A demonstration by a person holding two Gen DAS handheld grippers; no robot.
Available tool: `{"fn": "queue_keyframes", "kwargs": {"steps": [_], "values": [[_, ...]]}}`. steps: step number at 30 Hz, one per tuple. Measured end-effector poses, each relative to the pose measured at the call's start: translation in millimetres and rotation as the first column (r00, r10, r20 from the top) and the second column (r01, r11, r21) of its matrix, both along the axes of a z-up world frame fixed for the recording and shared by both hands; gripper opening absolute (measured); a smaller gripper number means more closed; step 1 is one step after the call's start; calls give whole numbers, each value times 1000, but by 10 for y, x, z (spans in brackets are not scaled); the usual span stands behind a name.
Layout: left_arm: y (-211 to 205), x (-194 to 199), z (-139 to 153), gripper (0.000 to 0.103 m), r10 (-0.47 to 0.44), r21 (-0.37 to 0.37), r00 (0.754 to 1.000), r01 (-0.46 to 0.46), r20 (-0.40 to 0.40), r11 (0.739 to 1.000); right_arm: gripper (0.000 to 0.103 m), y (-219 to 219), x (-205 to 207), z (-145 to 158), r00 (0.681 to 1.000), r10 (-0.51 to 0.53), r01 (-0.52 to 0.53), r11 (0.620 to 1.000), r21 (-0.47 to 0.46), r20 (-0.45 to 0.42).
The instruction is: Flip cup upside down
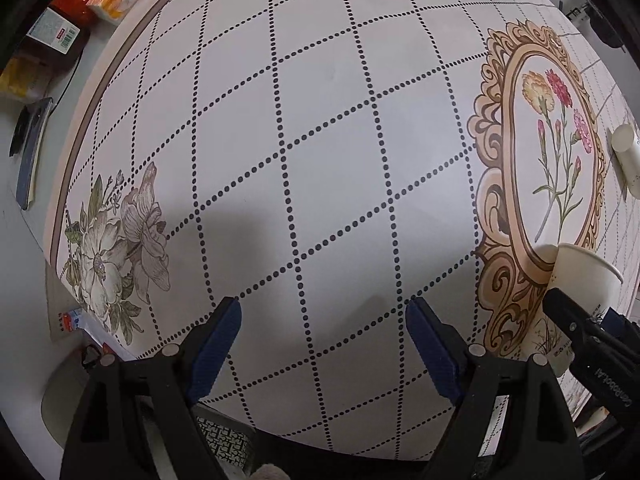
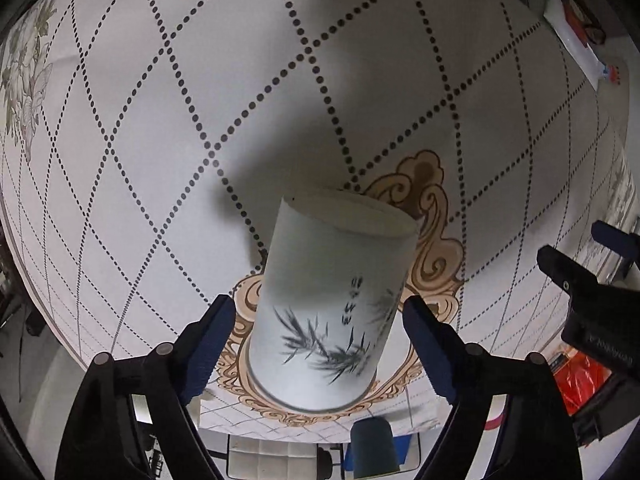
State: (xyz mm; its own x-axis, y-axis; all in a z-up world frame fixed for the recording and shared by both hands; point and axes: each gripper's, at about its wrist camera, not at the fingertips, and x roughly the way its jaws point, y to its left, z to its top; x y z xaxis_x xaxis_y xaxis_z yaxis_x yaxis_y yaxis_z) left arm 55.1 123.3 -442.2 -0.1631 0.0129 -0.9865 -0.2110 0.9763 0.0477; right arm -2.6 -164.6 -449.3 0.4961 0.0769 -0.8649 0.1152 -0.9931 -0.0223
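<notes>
While the right wrist view shows the cup (image 2: 320,304) up close, the left wrist view only catches a bit of it (image 1: 580,280) at about 4 o'clock, behind the black tip of the right gripper (image 1: 568,312). Only the left view shows the pink and yellow flowers (image 1: 556,120) in the gold frame (image 1: 496,184), the grey flower (image 1: 116,248) at 8 o'clock, and a small white tube (image 1: 626,152) at 3 o'clock. Only the right view shows the dark leaf drawing on the cup's side. The cup is white paper and stands on the cloth (image 2: 160,120) on the gold frame (image 2: 432,240), just past the middle of the view, and it casts a dark shadow toward 11 o'clock. The right gripper (image 2: 320,344) is wide open with one blue finger (image 2: 208,344) on each side of the cup, not touching it. The left gripper (image 1: 324,344) is wide open too and holds nothing, with only the dotted cloth (image 1: 320,160) under it.
</notes>
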Motion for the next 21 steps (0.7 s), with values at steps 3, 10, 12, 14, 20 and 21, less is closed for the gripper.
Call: {"fn": "queue_keyframes", "kwargs": {"steps": [3, 10, 12, 14, 20, 21], "values": [[62, 18, -9, 84, 3, -2, 1000, -3, -1, 1000, 79, 51, -1, -49, 1000, -2, 2, 1000, 3, -2], [-43, 80, 12, 84, -7, -2, 1000, 7, -5, 1000, 68, 162, 54, -62, 1000, -15, 15, 1000, 6, -15], [-66, 85, 24, 84, -11, -2, 1000, 11, -4, 1000, 68, 243, -1, -35, 1000, -22, 22, 1000, 5, -17], [-109, 120, 59, 84, -14, -3, 1000, 14, -2, 1000, 68, 272, 30, -34, 999, -25, 25, 1000, 6, -20], [-164, 165, 120, 84, -20, -3, 1000, 20, 3, 1000, 67, 216, -13, -74, 999, -31, 31, 999, 11, -25], [-169, 169, 126, 84, -21, -2, 1000, 21, 4, 1000, 67, 177, -77, -65, 999, -32, 32, 999, 12, -24]]}}
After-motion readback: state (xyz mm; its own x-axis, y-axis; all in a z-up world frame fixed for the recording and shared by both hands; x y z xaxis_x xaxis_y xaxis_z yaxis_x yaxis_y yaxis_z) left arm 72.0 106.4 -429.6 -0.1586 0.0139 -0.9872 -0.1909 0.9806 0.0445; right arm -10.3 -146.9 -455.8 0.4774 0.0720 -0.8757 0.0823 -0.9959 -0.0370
